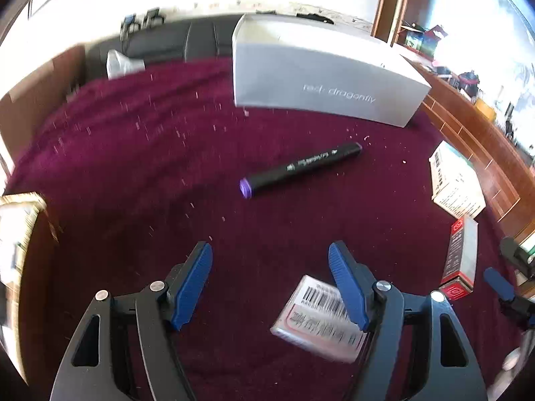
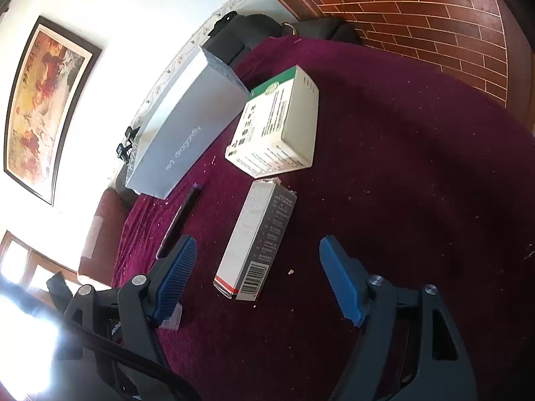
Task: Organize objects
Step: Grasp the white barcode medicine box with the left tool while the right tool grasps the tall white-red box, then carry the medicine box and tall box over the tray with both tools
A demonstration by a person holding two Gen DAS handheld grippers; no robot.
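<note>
My left gripper is open above the maroon cloth, with nothing pressed between its pads. A small flat pack with a barcode shows blurred, partly behind the right finger. Ahead lies a black marker with purple caps, and beyond it a long grey shoebox. My right gripper is open too. A slim grey and red carton lies on the cloth ahead of its fingers, untouched. Behind the carton sits a white and green box, next to the shoebox.
The white and green box and the slim carton lie at the cloth's right side in the left view. A dark sofa and a white bag stand behind. A wooden brick-patterned cabinet borders the far edge.
</note>
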